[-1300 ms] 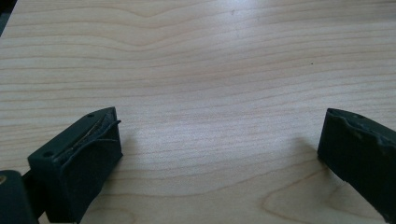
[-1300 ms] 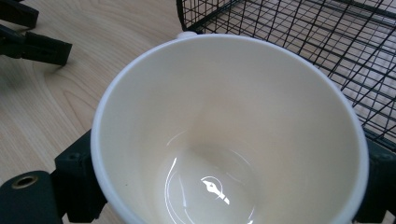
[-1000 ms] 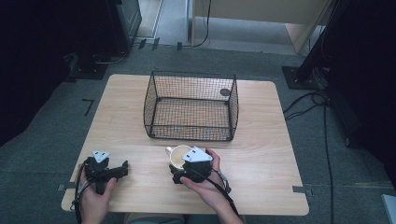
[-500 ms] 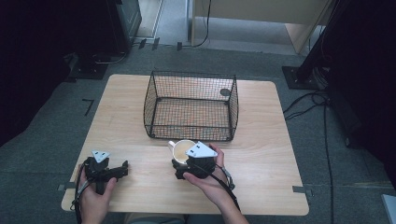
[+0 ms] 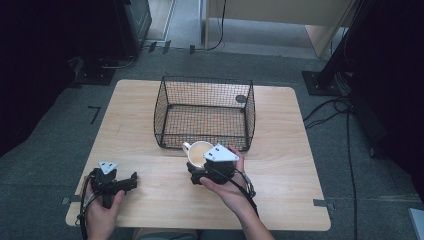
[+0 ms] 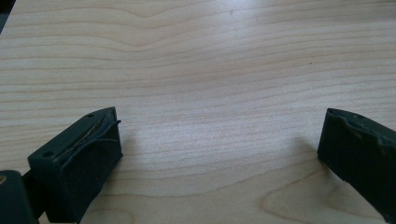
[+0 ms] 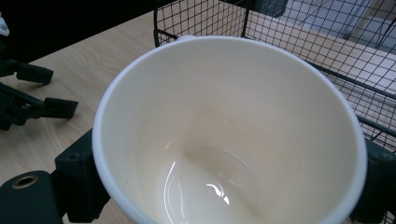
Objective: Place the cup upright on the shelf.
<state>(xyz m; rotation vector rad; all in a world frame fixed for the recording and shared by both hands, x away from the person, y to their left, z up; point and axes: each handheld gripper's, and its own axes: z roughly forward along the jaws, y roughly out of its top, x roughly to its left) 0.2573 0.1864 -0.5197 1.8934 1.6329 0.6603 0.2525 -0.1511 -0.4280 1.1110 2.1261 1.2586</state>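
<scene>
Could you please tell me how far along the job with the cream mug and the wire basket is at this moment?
Done: the right tongs have the cream mug gripped, a jaw on either side of it. In hand: the mug sits just in front of the wire basket, outside it. Left: it probably goes into the basket next, and then gets released. The left tongs rest open on the table, holding nothing.

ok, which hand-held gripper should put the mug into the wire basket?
Right. The right hand-held gripper already has its jaws around the cream mug, just in front of the wire basket. The left hand-held gripper sits open near the table's front left corner, holding nothing.
</scene>
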